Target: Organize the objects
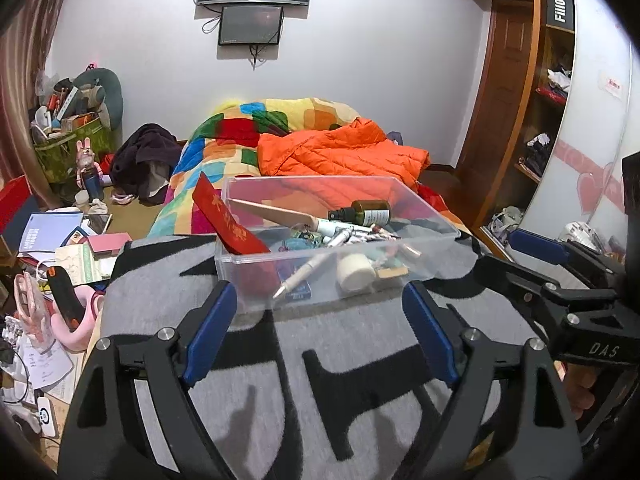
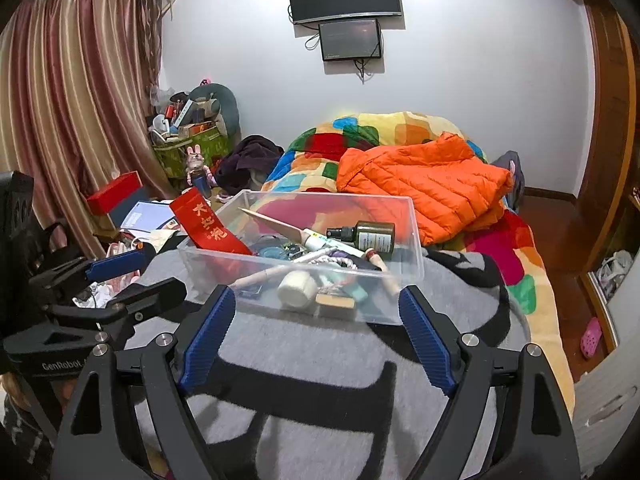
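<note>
Only our right view shows the curtain (image 2: 76, 92); both grippers (image 1: 320, 332) (image 2: 316, 332) gape wide, empty, before the clear bin (image 1: 248, 280) on the grey blanket (image 1: 360, 344).

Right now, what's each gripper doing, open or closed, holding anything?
Left gripper: open, holding nothing, short of the clear plastic bin.
Right gripper: open, holding nothing.
</note>
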A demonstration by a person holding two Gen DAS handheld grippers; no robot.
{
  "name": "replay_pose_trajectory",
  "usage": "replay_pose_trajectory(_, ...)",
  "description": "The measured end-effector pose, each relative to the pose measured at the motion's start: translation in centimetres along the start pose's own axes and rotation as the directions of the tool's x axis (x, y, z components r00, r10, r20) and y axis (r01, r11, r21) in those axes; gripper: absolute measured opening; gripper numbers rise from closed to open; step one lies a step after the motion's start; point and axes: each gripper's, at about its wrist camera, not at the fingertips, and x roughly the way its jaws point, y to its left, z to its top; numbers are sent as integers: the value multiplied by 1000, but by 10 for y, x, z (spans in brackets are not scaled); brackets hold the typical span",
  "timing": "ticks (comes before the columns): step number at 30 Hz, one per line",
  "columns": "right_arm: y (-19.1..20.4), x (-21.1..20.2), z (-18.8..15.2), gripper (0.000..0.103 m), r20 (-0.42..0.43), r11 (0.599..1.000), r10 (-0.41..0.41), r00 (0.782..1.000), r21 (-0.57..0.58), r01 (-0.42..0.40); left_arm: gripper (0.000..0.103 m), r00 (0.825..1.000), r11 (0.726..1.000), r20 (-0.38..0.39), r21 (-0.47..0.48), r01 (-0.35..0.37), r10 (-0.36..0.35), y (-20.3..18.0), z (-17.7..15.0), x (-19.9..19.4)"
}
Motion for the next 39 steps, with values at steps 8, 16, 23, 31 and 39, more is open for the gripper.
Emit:
replay_pose_trajectory(8,1,-1,-11,82,-17,1000,-3,1000,-11,3,87,1000,1000,-6,-5,-3,3,-8,-9,0)
replay_pose_trajectory(16,-3,1,-12,82,-24,1000,3,1000,1,-3,87,1000,1000,-2,-3,-10,10,-10,-9,1)
replay_pose_trajectory(23,-1,3,-12,82,-28,1000,7,1000,-1,-7,87,1000,1000,-5,-10,-6,6,-9,-8,2)
replay_pose_trajectory(31,0,2,-12,82,-28,1000,9,1000,-3,-9,87,1000,1000,-6,-6,-5,5,-11,-8,3)
replay_pose_trajectory(39,5,1,-12,82,-24,1000,9,1000,-11,-10,87,1000,1000,-6,-5,-1,1,-12,-9,3)
